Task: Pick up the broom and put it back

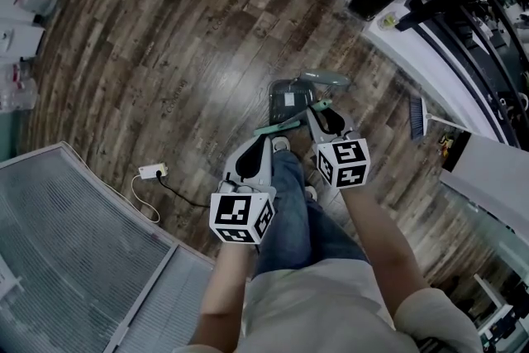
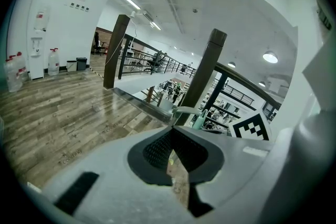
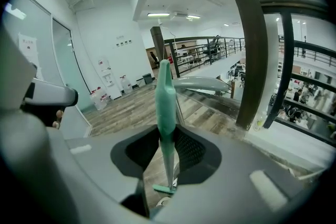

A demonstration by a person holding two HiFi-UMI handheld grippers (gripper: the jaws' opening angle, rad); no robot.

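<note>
The place looks like an open-plan office on an upper gallery. It has a wood-plank floor and a dark railing that overlooks a lower level with desks. There are glass partition walls, large water jugs by a white wall, and strip lights overhead.

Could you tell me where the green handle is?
The green handle sits mid head view, in the jaws of the right gripper, beside the grey dustpan.

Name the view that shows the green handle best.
The right gripper view: the green handle fills its middle, clamped between the jaws. The head view shows it small and slanted at the right gripper. The left gripper view shows only a green sliver.
</note>
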